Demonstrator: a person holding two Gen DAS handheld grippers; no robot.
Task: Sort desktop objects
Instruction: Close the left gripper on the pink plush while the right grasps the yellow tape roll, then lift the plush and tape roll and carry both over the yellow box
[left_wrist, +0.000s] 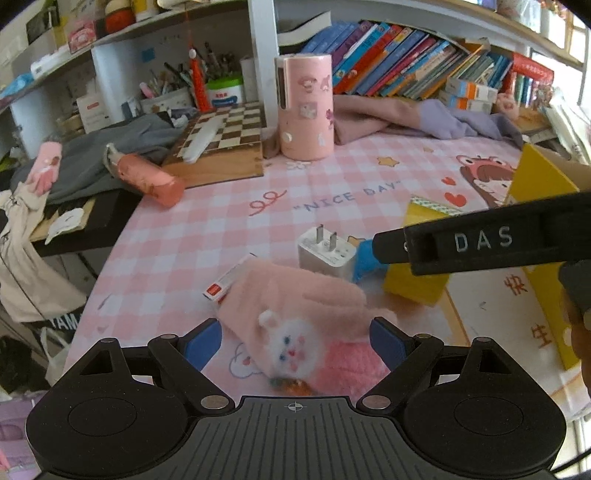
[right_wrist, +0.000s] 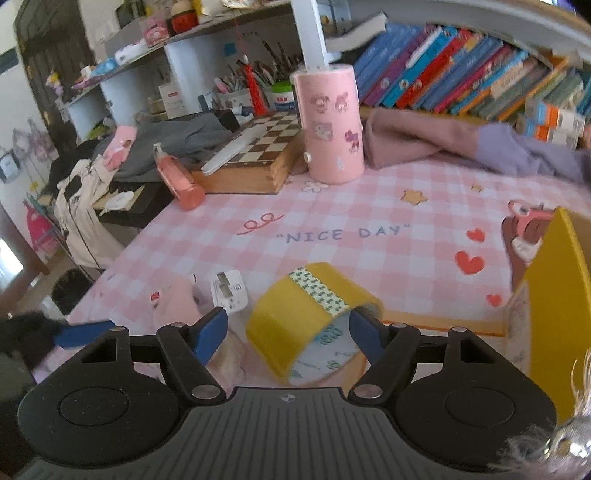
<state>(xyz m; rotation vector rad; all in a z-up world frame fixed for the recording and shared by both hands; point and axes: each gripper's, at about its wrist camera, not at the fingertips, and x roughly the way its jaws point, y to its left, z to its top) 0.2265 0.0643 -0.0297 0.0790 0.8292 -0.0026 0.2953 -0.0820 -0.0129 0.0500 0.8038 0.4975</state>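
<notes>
Desk, pink checked mat (left_wrist: 207, 229): at far left a pink bottle (left_wrist: 149, 179) lying beside a chessboard (left_wrist: 225, 147), then a pink cylinder (left_wrist: 306, 107) upright before the books (left_wrist: 399, 62). Near centre, left gripper (left_wrist: 295, 341) released, its blue fingers (left_wrist: 205, 345) spread either side of a pink glove (left_wrist: 306, 325) with a white animal face, pads apart from it; a small white box (left_wrist: 231, 277) and a white charger (left_wrist: 327, 251) lie just beyond the glove. Right of these, right gripper (right_wrist: 288, 334) with jaws standing either side of a yellow tape roll (right_wrist: 295, 314), one pad at the roll's rim, firm grasp not discernible; a yellow box (right_wrist: 554, 314) stands at far right.
</notes>
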